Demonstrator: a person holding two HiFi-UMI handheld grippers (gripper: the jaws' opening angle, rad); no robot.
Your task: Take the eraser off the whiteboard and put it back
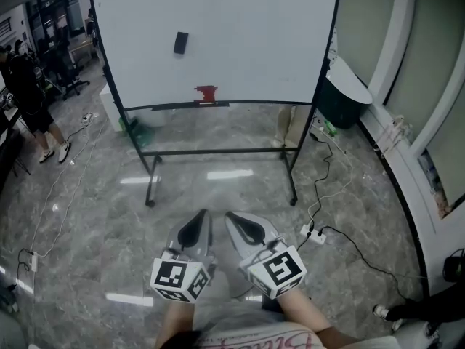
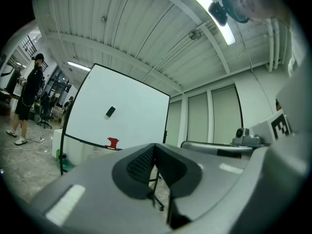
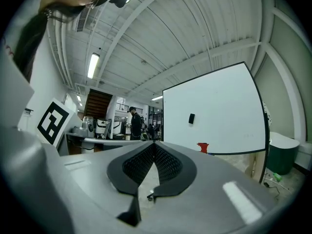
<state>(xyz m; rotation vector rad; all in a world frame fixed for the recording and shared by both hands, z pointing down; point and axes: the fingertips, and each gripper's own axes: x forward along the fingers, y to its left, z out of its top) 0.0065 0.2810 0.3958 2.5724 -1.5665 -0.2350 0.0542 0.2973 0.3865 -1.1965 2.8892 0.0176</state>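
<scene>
With my left hand-held gripper and right hand-held gripper pressed together and empty, the eraser sits on the whiteboard well ahead; taking it off seems unstarted, needing an approach and opened jaws

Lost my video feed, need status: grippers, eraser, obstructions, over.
Left gripper and right gripper both shut, empty. Eraser on whiteboard, left half, untouched. Power strip with cables on floor, ahead-right.

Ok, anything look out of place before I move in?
Nothing damaged or spilled. The eraser sits slightly tilted on the whiteboard, and a corded power strip lies loose on the floor to its lower right.
</scene>
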